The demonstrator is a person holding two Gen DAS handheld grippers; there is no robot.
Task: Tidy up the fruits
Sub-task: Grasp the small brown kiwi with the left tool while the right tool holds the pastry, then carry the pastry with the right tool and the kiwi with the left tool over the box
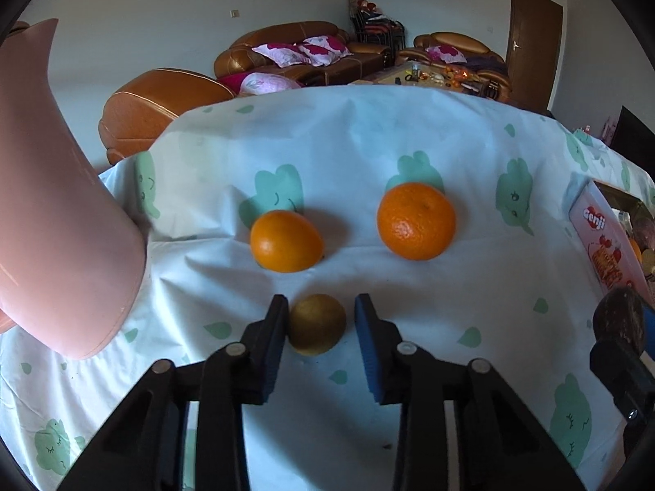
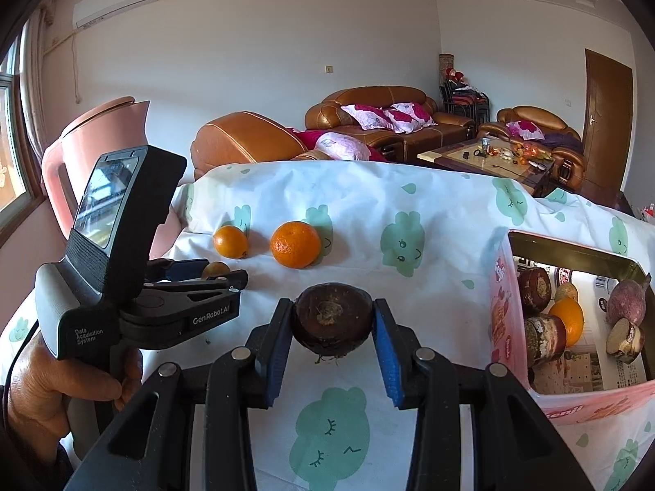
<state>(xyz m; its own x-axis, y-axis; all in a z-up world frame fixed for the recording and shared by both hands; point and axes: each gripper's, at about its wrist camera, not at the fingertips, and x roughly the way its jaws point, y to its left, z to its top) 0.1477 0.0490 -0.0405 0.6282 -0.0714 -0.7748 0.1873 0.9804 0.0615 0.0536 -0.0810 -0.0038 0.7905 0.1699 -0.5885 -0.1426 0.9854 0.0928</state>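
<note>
Roughly midway, by my judgement: the right claw (image 2: 332,329) pinches a dark brown round fruit (image 2: 332,319) above the surface (image 2: 430,253), beside the pink tin box (image 2: 505,327) already holding several pieces. The left claw (image 1: 319,323), spread, straddles a small yellowish fruit (image 1: 317,323); two oranges (image 1: 286,240) (image 1: 416,221) wait beyond.

Two oranges (image 1: 286,241) (image 1: 416,221) side by side on tablecloth (image 1: 368,143), box (image 2: 573,405) rightward.
</note>
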